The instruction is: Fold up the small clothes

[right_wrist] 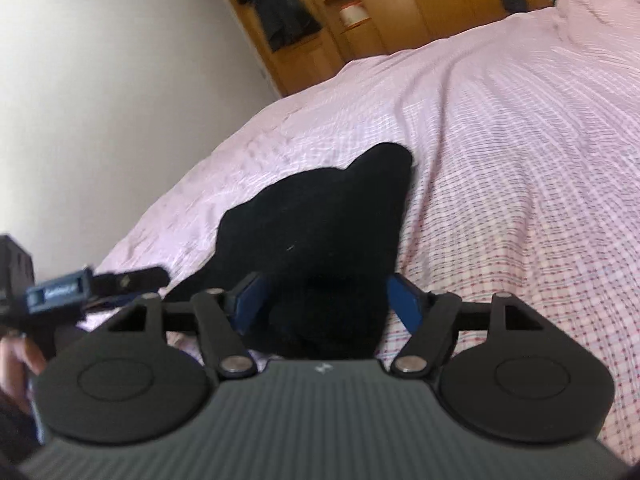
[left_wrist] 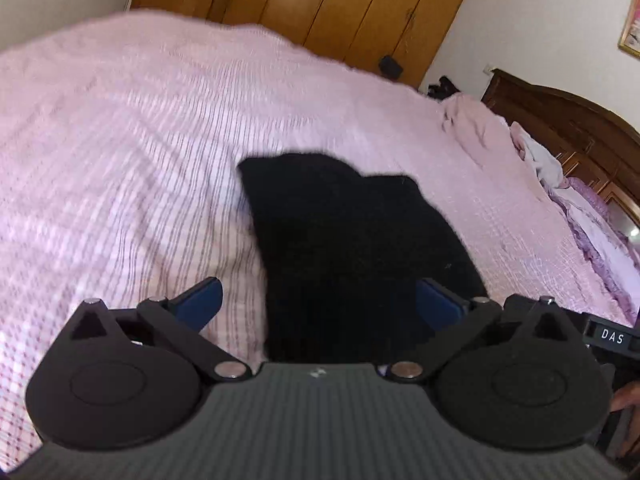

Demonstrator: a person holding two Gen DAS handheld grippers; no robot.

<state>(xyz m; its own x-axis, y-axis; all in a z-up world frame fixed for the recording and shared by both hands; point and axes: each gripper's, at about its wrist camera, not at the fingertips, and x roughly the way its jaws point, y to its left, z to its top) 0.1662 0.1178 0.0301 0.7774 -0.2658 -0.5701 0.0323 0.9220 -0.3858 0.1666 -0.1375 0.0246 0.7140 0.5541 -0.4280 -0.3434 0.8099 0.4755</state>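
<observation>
A black garment lies flat on the bed's pink checked cover, its near edge closest to both tools. The left tool hovers over that near edge with its jaws spread wide, blue pads clear of the cloth and gripping nothing. The right tool also stands open over the garment, pads either side of a raised fold, not pressing it. Beyond the bed's far edge stands a wooden wardrobe.
</observation>
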